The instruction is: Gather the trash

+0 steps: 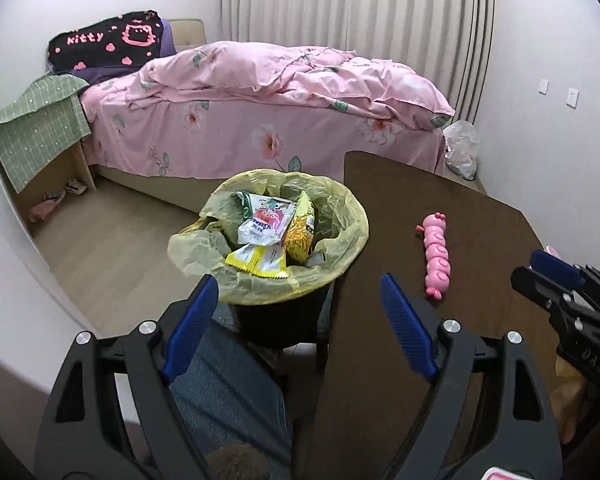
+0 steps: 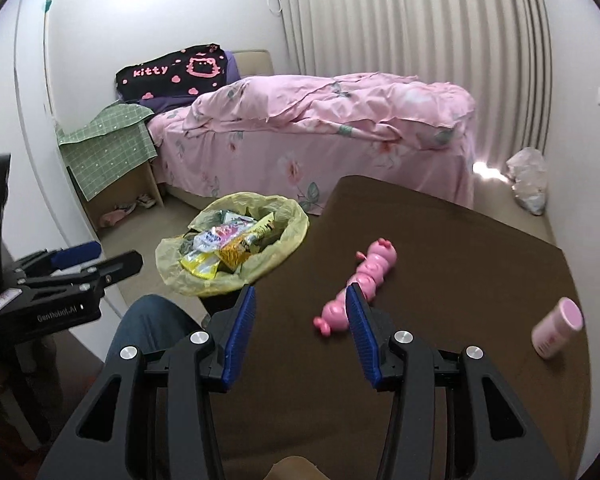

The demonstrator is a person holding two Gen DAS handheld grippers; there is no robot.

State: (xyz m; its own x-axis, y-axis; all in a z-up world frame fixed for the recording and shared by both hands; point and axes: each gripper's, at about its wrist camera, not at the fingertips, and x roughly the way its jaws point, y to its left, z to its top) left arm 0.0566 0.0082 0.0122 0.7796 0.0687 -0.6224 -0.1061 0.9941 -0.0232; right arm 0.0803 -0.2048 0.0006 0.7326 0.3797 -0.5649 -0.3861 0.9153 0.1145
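A black bin lined with a yellow bag (image 1: 352, 220) (image 2: 292, 216) stands on the floor at the left edge of the brown table (image 1: 420, 200) (image 2: 440, 240). Several snack wrappers (image 1: 264, 224) (image 2: 228, 248) lie piled inside it. My left gripper (image 1: 298, 280) (image 2: 118, 254) hangs just short of the bin's near rim, open and with nothing between its blue pads. My right gripper (image 2: 301, 290) (image 1: 536, 270) is over the table's near left part, open and empty, with a pink caterpillar toy (image 2: 360, 280) (image 1: 436, 256) lying just beyond its right finger.
A small pink-capped bottle (image 2: 556, 328) lies on the table at the right. A person's leg in jeans (image 1: 228, 380) is below the grippers. Beyond the bin are a pink bed (image 1: 260, 120), a nightstand under green cloth (image 1: 36, 128), and a clear plastic bag (image 1: 462, 148) on the floor.
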